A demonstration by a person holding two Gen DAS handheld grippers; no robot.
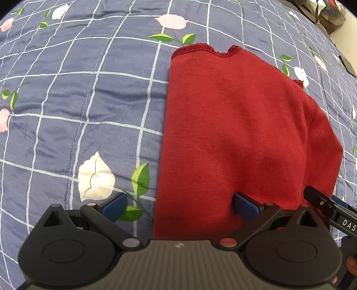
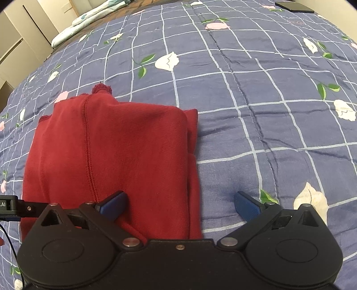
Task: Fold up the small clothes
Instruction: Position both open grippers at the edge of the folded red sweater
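Red garment (image 1: 241, 133) folded; right gripper (image 1: 330, 212) lettering "DAS".

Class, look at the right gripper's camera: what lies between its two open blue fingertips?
In the right wrist view, the right gripper straddles the red garment's right-hand edge; past that edge only bare floral quilt lies before the other fingertip.

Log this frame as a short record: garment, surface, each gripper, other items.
garment: red top, folded into a compact stack, lying flat
surface: blue quilt with grid and flower print
left gripper: open, over the top's near-left edge
right gripper: open, over the top's near-right edge
other: dark phone at the quilt's far side
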